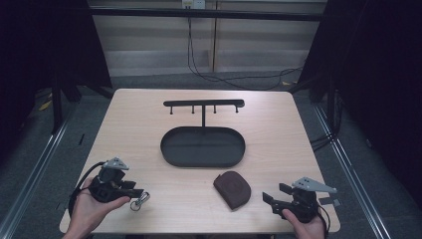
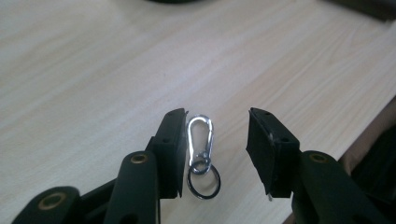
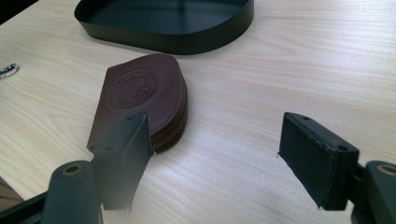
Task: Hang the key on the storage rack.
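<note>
At far left of the high view, left hand (image 1: 92, 206) rising from the bottom edge, wrapped around the left gripper (image 1: 133, 192), cable looping behind, grey three-cornered plate on top. Jaws spread apart, clasping nothing. Just beyond the jaw tips, near the front edge of the pale wooden table (image 1: 139, 114), a small silver carabiner clip (image 1: 141, 200) with a key ring attached. In the left gripper view, left gripper (image 2: 215, 149) parted wide, carabiner clip (image 2: 201, 135) lying flat on the wood between the jaws, right beside the left-hand jaw, whether touching it unclear; key ring (image 2: 204, 181) at the near end of the clip. Toward the middle, a black oval tray (image 1: 169, 154) with a low wall, and behind it a black rack (image 1: 204, 104) on a thin post, small pegs hanging beneath the bar. In front of the tray and slightly right, a brown leather pouch (image 1: 232, 188), rounded at one end, flat on the table, apart from the tray. In the right gripper view, brown leather pouch (image 3: 140, 100) with embossed round emblem and zipper along the edge, partly behind the left-hand jaw; tray (image 3: 187, 35) farther back. At far right, right hand (image 1: 308, 226) gripping the right gripper (image 1: 271, 194), jaws released and wide, pointing toward the pouch but short of it. Right gripper (image 3: 212, 161) empty, bare wood between the jaws.
</note>
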